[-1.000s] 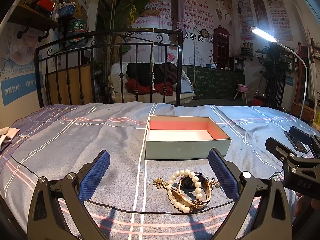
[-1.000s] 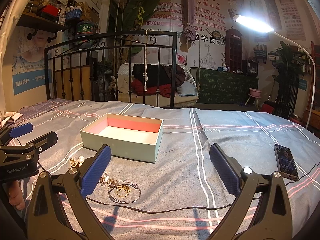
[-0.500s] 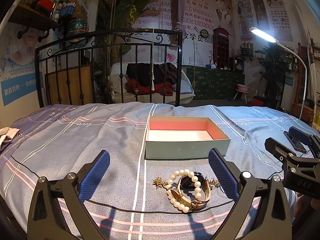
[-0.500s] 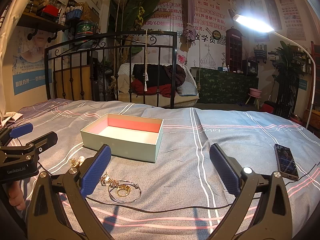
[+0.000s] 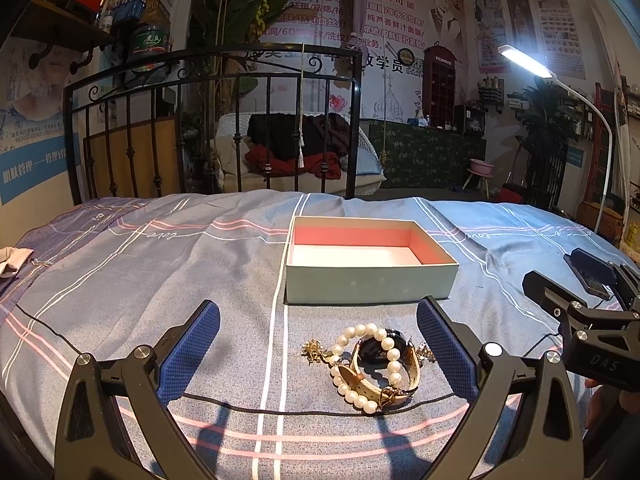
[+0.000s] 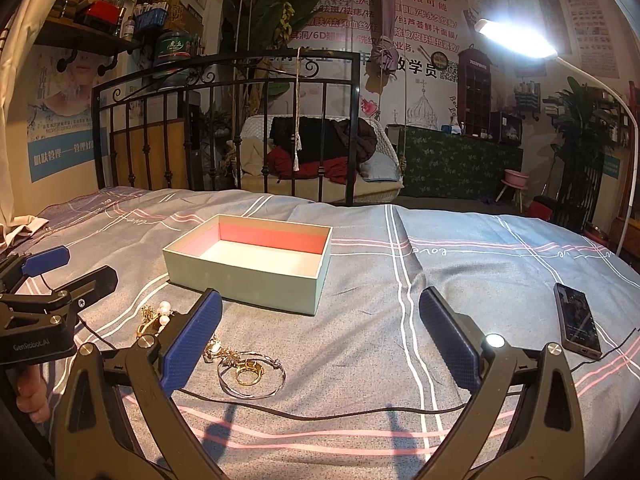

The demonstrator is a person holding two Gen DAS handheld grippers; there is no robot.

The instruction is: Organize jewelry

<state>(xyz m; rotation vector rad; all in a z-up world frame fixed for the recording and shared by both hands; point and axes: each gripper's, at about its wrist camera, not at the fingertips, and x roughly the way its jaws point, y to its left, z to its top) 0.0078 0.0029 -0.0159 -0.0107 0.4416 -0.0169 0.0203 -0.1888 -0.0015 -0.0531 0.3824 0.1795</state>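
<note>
An open pale green box with a pink and white inside (image 5: 370, 276) (image 6: 256, 268) sits on the bed. In the left wrist view a pearl bracelet (image 5: 352, 364) lies tangled with a tan-strapped watch (image 5: 380, 354) and a small gold brooch (image 5: 314, 350), just in front of my open left gripper (image 5: 318, 350). In the right wrist view a thin silver bangle (image 6: 252, 376) with a gold ring (image 6: 248, 370) and a pearl earring (image 6: 214, 350) lie by the left finger of my open right gripper (image 6: 320, 340). Both grippers are empty.
A striped blue-grey bedsheet (image 6: 400, 300) covers the bed. A phone (image 6: 576, 322) lies at the right. A thin black cable (image 5: 280, 410) runs across the sheet near me. A black iron bed frame (image 5: 208, 120) stands behind.
Nothing has visibly moved apart from a slight drift of both views.
</note>
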